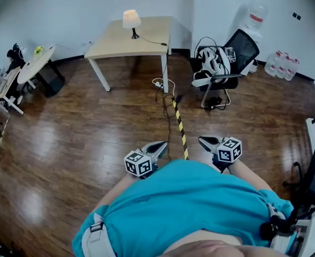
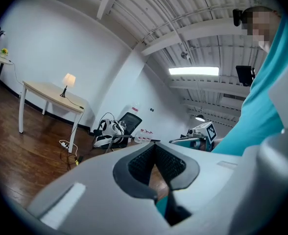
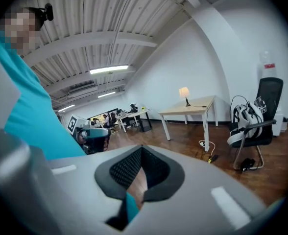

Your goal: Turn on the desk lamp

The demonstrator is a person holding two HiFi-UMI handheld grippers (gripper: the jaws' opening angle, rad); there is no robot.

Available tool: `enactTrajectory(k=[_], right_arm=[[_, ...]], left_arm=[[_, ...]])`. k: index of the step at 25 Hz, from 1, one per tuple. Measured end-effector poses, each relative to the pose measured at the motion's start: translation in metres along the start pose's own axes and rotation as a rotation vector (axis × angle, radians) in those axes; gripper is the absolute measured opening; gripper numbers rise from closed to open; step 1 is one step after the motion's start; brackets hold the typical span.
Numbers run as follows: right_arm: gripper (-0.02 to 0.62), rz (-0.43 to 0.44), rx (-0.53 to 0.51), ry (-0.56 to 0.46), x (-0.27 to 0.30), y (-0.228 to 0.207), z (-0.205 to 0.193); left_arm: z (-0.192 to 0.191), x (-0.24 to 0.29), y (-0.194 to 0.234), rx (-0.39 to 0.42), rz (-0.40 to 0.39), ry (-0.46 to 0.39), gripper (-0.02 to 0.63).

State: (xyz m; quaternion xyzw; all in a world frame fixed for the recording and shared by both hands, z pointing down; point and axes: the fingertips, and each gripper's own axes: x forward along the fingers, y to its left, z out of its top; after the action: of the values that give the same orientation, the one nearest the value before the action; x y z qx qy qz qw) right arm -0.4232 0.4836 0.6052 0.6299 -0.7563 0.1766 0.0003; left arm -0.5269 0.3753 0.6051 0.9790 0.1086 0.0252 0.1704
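A person in a teal shirt stands on a dark wooden floor (image 1: 82,143), seen from above, holding two grippers close to the waist. The left gripper (image 1: 160,145) and the right gripper (image 1: 204,140) both point towards the far end of the room. In each gripper view the jaws are clenched tip to tip, with nothing between them.

The desk lamp (image 1: 131,21) stands at the far side of a pale wooden table (image 1: 120,39) against the far wall, well apart from both grippers. It has a cream shade on a thin dark stem and a small base. The shade looks bright, but whether it is lit cannot be told. A thin cord (image 1: 152,40) runs from the base to the right across the tabletop. No switch can be made out.

The lamp looks small and light, so it would probably tip easily. The shade is likely soft and easily dented. The stem or base seems the safer place to steady it while the other gripper works the switch.

To the right of the table stands a black office chair (image 1: 238,47).
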Motion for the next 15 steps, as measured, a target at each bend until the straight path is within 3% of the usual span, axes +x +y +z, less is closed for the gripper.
enactTrajectory(k=[15], right_arm=[[0.000,0.050,-0.035,0.047,0.004,-0.013,-0.016]], left_arm=[[-0.007,0.004,0.010,-0.016,0.046,-0.018,0.002]])
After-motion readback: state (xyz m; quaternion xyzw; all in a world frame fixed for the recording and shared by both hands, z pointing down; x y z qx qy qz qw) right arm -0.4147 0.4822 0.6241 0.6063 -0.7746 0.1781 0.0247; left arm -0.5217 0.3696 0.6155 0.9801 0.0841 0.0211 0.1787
